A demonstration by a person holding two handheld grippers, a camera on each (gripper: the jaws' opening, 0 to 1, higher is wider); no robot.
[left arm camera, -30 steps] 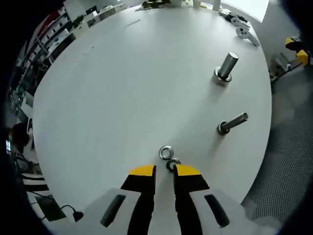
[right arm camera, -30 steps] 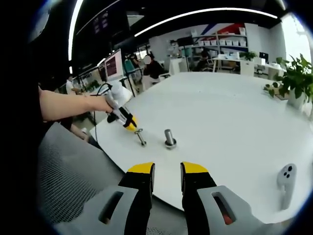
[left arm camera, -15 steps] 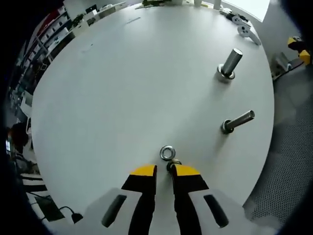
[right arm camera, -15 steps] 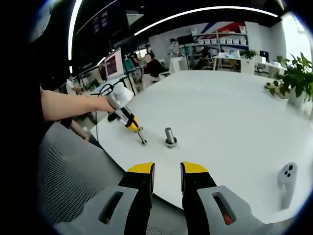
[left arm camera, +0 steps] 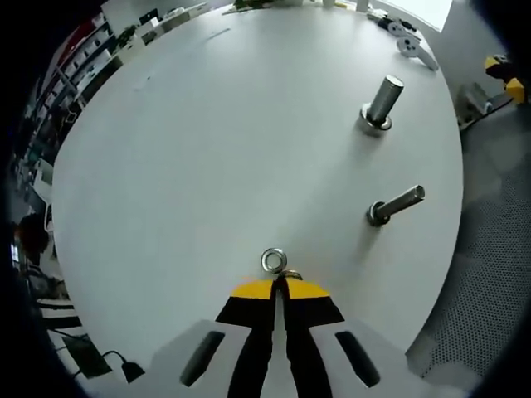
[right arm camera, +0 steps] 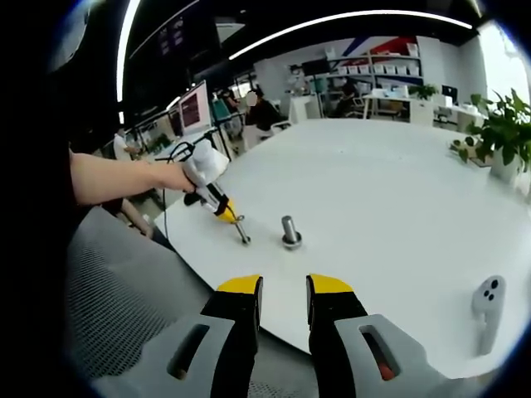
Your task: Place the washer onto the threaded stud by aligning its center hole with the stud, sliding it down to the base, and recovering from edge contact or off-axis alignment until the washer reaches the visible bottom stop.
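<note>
On a white round table [left arm camera: 207, 149], the left gripper [left arm camera: 280, 286] is seen with its yellow-tipped jaws drawn together to a thin seam, and a sliver of metal shows at the tips; it is judged, not seen outright, that a washer is pinched there. A second washer [left arm camera: 273, 260] lies flat on the table just beyond the tips, touching or nearly touching them. Well apart, toward the table's edge, a slim threaded stud [left arm camera: 397, 204] is seen leaning in the fisheye, with a thicker metal post [left arm camera: 380, 103] standing beyond it on its collar.

In the right gripper view, the left gripper [right arm camera: 222, 211] is shown held in a person's hand [right arm camera: 170, 177] at the near rim of the table, just beside the stud [right arm camera: 241, 230] and the post [right arm camera: 289, 232]. The right gripper [right arm camera: 282, 286] is held off the table, jaws parted and empty. A white controller [right arm camera: 485, 303] lies near the far right edge.

For the step in hand, the grip is best checked before lifting: the pinch should be taken on the washer's rim so the centre hole is left clear, and the loose washer should not be dragged along. The washer should then be carried level over the stud's tip and lowered square to its axis; if an edge catches on the threads, it should be backed off and re-centred rather than forced.
</note>
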